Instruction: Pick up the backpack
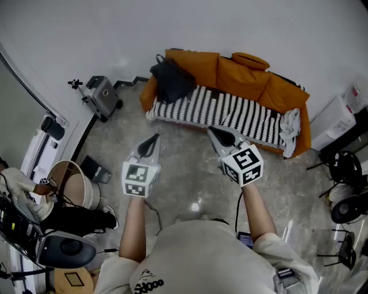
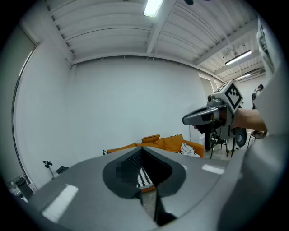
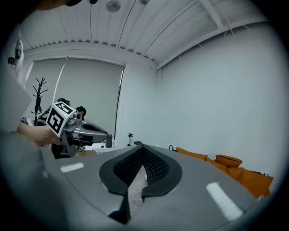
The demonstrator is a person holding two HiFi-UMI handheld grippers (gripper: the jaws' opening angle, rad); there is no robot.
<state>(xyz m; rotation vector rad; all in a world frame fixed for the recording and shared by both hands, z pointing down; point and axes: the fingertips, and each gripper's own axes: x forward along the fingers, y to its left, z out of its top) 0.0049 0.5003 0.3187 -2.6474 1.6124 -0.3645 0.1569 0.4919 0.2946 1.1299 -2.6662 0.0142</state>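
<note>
The black fabric backpack [image 1: 171,80] is placed on the left end of the orange sofa [image 1: 253,77] with a striped seat cover [image 1: 230,112]. The fingers of the left gripper [image 1: 154,139] and the right gripper [image 1: 214,133] are clenched, empty, held well apart from it.

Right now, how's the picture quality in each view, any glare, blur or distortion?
Head view: evenly lit, sharp, black fabric backpack on orange cushioned sofa clear, walls bowed. Left gripper view: fisheye, dark corners, white ceiling strip light glaring. Right gripper view: fisheye, dimmer, no glare.
</note>
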